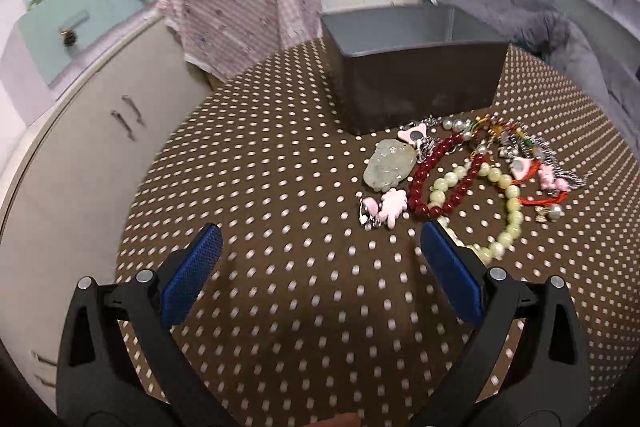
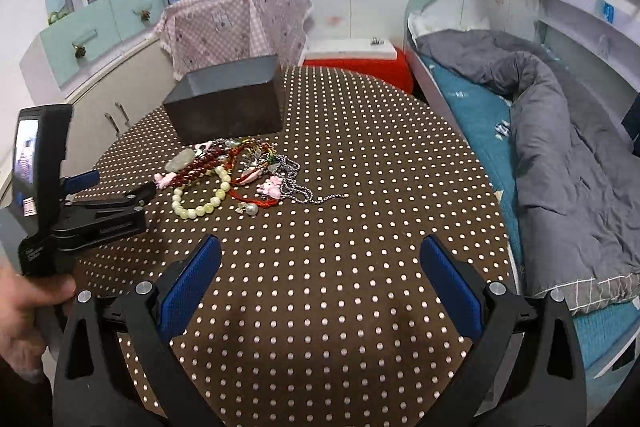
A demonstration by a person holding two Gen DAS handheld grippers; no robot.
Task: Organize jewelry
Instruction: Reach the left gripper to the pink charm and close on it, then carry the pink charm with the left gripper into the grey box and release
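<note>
A pile of jewelry lies on the brown dotted tablecloth [image 1: 280, 267] in front of a dark grey box [image 1: 416, 79]: a pale jade pendant [image 1: 387, 165], a dark red bead bracelet [image 1: 440, 179], a cream bead bracelet [image 1: 500, 211], pink charms [image 1: 390, 207], red cords and silver chains [image 1: 560, 163]. My left gripper [image 1: 320, 243] is open and empty, just short of the pile. My right gripper [image 2: 320, 259] is open and empty, nearer the table's front. In the right wrist view the pile [image 2: 224, 171], the box [image 2: 228, 107] and the left gripper [image 2: 120, 191] show at left.
A pink checked cloth [image 2: 240, 23] drapes over something behind the box. White cabinets [image 1: 80, 163] stand left of the table. A bed with a grey quilt [image 2: 560, 131] runs along the right. A red stool [image 2: 360, 63] sits beyond the table.
</note>
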